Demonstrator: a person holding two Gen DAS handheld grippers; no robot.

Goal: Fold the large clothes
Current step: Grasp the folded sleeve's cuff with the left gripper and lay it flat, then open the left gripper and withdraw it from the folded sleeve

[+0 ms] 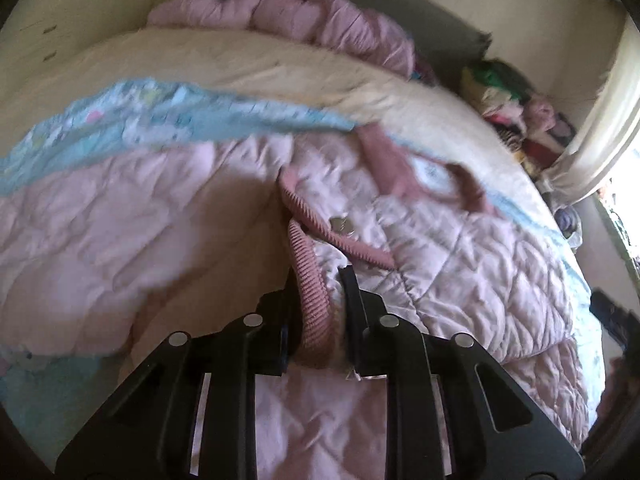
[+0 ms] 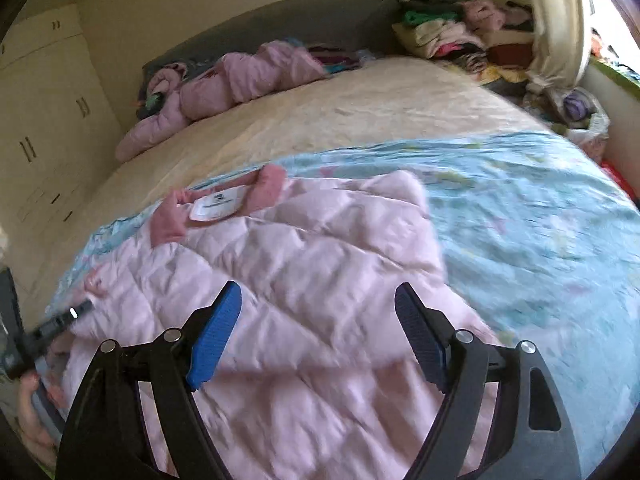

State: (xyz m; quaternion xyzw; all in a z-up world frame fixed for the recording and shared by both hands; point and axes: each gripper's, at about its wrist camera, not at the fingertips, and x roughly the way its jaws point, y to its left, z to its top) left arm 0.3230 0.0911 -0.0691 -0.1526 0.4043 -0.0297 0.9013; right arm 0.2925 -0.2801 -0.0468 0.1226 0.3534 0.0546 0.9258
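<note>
A pale pink quilted jacket (image 1: pixel 460 248) (image 2: pixel 320 248) lies spread on the bed, over a light blue patterned sheet (image 2: pixel 520 208). Its darker pink collar with a white label (image 2: pixel 216 204) points toward the head of the bed. My left gripper (image 1: pixel 318 280) is shut on the jacket's ribbed pink edge band (image 1: pixel 308 264), just below a metal snap button (image 1: pixel 342 225). My right gripper (image 2: pixel 318 288) hovers over the middle of the jacket, its blue pads (image 2: pixel 218 332) wide apart with nothing between them. At the left edge of the right wrist view a person's hand (image 2: pixel 32 420) holds a black tool.
A second pink puffy garment (image 2: pixel 240 76) (image 1: pixel 320 20) lies crumpled by the grey headboard. A pile of mixed clothes (image 2: pixel 460 36) (image 1: pixel 512 96) sits at the far right corner beside a cream curtain (image 2: pixel 560 20). A cream wardrobe (image 2: pixel 40 120) stands on the left. The cream bedcover (image 2: pixel 340 120) stretches behind the jacket.
</note>
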